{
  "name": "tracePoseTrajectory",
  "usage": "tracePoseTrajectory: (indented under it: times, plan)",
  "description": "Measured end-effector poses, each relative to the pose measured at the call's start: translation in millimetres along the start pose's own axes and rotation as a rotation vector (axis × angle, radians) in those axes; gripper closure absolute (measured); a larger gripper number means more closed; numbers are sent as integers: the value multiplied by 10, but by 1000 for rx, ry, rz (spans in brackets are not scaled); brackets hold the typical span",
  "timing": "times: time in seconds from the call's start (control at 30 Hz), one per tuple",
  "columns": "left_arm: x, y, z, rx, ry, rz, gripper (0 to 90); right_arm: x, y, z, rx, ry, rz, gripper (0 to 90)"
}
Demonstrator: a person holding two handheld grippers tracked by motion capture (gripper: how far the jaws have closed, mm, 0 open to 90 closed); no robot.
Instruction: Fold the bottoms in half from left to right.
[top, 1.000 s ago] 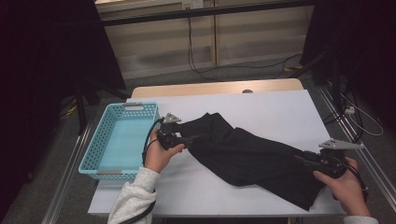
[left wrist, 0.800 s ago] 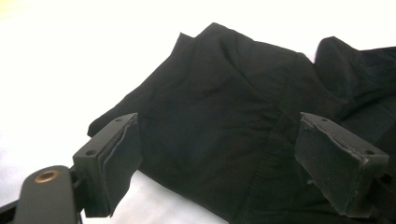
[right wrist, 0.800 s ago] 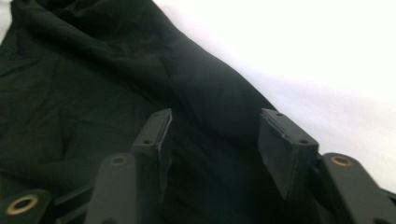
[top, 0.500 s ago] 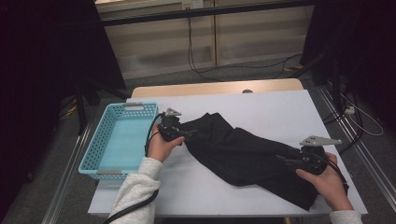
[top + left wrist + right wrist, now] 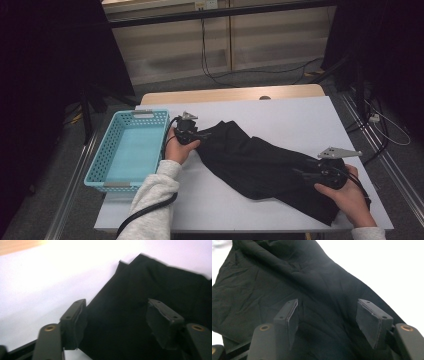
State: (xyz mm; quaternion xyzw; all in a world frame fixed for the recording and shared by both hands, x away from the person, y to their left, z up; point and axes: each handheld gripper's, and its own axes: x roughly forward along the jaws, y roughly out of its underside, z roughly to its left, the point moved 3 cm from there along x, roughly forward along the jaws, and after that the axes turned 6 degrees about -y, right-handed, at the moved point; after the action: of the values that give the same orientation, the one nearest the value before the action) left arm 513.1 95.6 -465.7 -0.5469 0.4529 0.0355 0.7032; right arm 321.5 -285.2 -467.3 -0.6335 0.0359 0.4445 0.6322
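Your left gripper [image 5: 201, 135] sits at the upper-left end of the black garment [image 5: 260, 165], jaws spread wide with nothing pinched between them; in the left gripper view the cloth's edge runs up between the two pads [image 5: 75, 315] and the white counter [image 5: 300, 115] glows bright beyond it. Your right gripper [image 5: 304, 175] is over at the garment's lower-right end, and it's just as wide apart (the right gripper view shows creased black fabric [image 5: 287, 277] lying across the gap, neither pad [image 5: 372, 320] clamped on it). The garment stretches diagonally across the counter from left gripper to right, rumpled and flat on the surface. The turquoise basket [image 5: 102, 172] stands just beside your left hand [image 5: 177, 150], on the counter's left edge, with the cable from the left gripper trailing past your sleeve [image 5: 150, 200].
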Motion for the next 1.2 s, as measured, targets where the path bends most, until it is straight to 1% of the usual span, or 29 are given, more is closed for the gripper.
tracePoseTrajectory:
  times: [0.07,0.1,0.13,0.17,0.2,0.23,0.27,0.33,0.37,0.43,0.47,0.5,0.53,0.57,0.6,0.63,0.67,0.73,0.77,0.8,0.83,0.87,0.93,1.1,1.2]
  plan:
    - [48,7,35,-3,-11,4,353,-3,3,2,2,0,-1,354]
    - [74,11,60,3,-24,15,355,-4,3,-1,2,0,-3,354]
    - [91,15,80,8,-28,25,355,-8,3,-3,6,0,-5,354]
    - [109,10,93,8,-35,19,355,-11,4,-5,6,0,-6,354]
    - [113,6,104,15,-37,25,366,-13,4,-8,6,0,-7,354]
    - [126,-1,112,12,-41,23,381,-14,5,-11,6,-1,-7,354]
    - [141,-10,115,14,-40,21,383,-14,5,-13,6,0,-7,353]
    - [161,-20,108,36,-35,31,422,-14,5,-17,5,-2,-8,352]
    - [180,-28,105,41,-31,29,427,-13,5,-17,5,-3,-7,352]
    - [204,-34,93,33,-22,35,451,-9,5,-19,6,-4,-6,350]
    - [220,-35,86,39,-22,33,465,-9,4,-17,7,-3,-6,349]
    - [231,-35,81,54,-20,41,489,-8,2,-16,7,-5,-6,348]
    - [245,-30,63,41,-12,47,509,-8,0,-14,7,-5,-7,347]
    - [241,-34,61,36,-5,54,535,-6,-2,-12,5,-6,-7,345]
    - [240,-40,48,19,-4,55,580,-5,-3,-12,5,-5,-7,344]
    - [232,-48,34,17,0,66,615,-3,-4,-13,5,-5,-7,344]
    - [222,-53,30,22,2,75,681,-1,-4,-13,6,-4,-6,342]
    - [213,-57,16,16,4,86,746,3,-3,-14,5,-4,-4,341]
    - [205,-56,10,-1,19,94,785,4,-2,-14,4,-4,-4,340]
    - [198,-56,11,-4,22,96,818,5,-3,-14,5,-4,-4,339]
    - [193,-58,5,-12,8,88,827,5,-3,-14,4,-4,-4,339]
    - [173,-54,18,-6,12,101,846,5,-4,-15,4,-5,-4,338]
    - [138,-55,35,-33,23,96,867,6,-6,-10,4,-4,-4,336]
    - [-4,-43,112,-60,11,100,868,14,-1,-2,2,-6,0,334]
    - [-78,-11,128,-70,3,110,865,9,0,-4,3,-3,-1,333]
